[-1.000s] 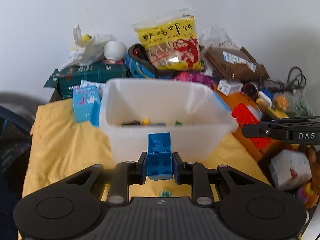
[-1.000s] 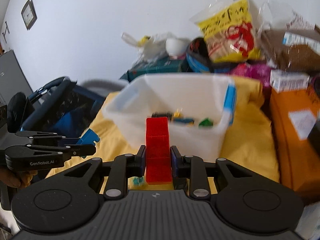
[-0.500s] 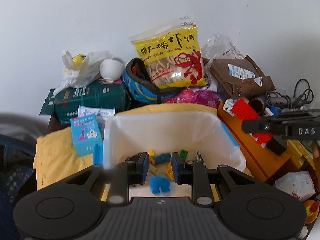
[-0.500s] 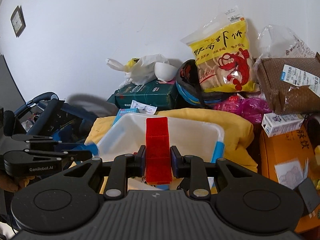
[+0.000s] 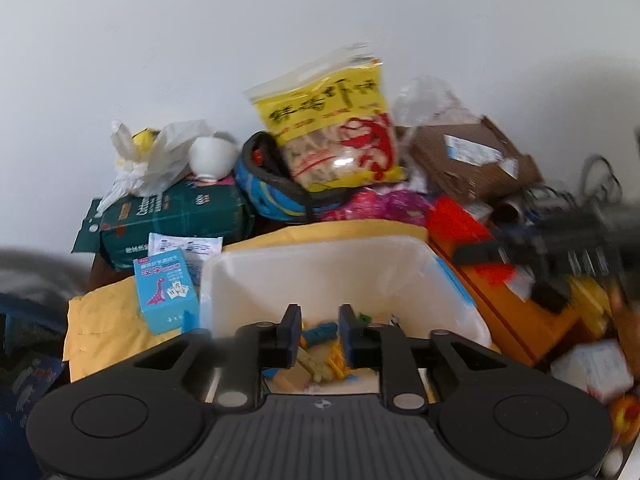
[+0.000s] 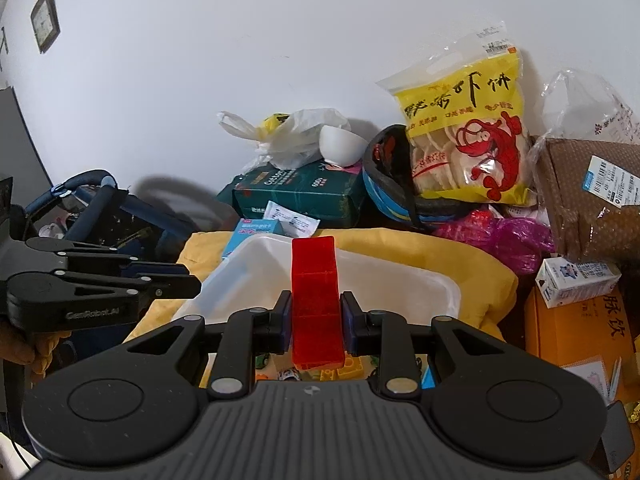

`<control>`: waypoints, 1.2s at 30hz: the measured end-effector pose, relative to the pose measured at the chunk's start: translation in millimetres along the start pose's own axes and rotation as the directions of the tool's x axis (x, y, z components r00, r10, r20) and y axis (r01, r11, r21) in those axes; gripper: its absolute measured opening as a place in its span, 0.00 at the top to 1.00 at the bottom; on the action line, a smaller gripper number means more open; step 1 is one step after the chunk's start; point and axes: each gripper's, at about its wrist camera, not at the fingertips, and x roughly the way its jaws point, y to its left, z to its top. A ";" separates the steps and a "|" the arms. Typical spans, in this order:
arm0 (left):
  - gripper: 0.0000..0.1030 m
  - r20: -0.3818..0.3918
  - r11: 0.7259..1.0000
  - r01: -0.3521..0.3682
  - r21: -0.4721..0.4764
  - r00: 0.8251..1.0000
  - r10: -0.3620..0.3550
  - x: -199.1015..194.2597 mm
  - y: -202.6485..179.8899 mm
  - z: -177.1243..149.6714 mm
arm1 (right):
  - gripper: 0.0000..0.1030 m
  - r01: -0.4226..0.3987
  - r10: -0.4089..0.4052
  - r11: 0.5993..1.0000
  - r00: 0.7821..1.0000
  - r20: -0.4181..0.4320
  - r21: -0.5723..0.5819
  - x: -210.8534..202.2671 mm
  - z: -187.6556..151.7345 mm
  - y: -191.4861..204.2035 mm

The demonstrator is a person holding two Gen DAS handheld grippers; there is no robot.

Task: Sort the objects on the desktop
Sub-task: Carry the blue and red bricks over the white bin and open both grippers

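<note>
the red brick (image 6: 316, 300) stands upright, pinched between the fingers of the right hand-held gripper (image 6: 316, 322) over the white bin (image 6: 400, 280), which sits on a yellow cloth (image 6: 460, 256). the left hand-held gripper (image 5: 319, 334) hangs spread and empty above small toy pieces (image 5: 324, 356) in the bin, a blue card box (image 5: 164, 290) just beside the bin.
</note>
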 end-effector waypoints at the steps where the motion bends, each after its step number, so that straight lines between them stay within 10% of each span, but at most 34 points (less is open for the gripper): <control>1: 0.47 0.004 1.000 -0.001 0.007 1.000 0.001 -2.6 -1.9 -13.5 | 0.73 -0.003 0.003 1.000 1.000 0.006 0.002 -2.4 -1.7 1.2; 7: 0.45 -0.171 0.999 -0.049 0.023 0.984 0.052 40.7 3.9 -114.6 | 0.73 -0.038 0.038 0.998 0.999 0.004 0.046 -14.5 -22.4 3.4; 13: 0.46 -0.206 0.993 -0.101 0.062 0.972 0.112 81.9 8.2 -143.2 | 0.73 -0.033 0.035 0.998 0.999 -0.038 0.050 -15.4 -47.0 9.1; 16: 0.72 -0.229 0.995 -0.071 0.076 0.969 0.087 97.9 9.1 -147.4 | 0.73 -0.023 0.027 0.997 0.998 -0.057 0.069 -14.6 -55.9 7.3; 26: 0.73 -0.160 0.998 -0.049 -0.039 0.986 0.042 58.5 20.7 -130.4 | 0.73 -0.017 0.022 0.996 0.999 -0.048 0.092 -19.8 -62.8 2.6; 36: 0.73 -0.002 0.995 -0.031 -0.097 1.000 0.031 -17.6 16.2 -44.3 | 0.73 -0.044 0.045 0.996 0.999 -0.013 0.073 -9.5 -37.8 11.3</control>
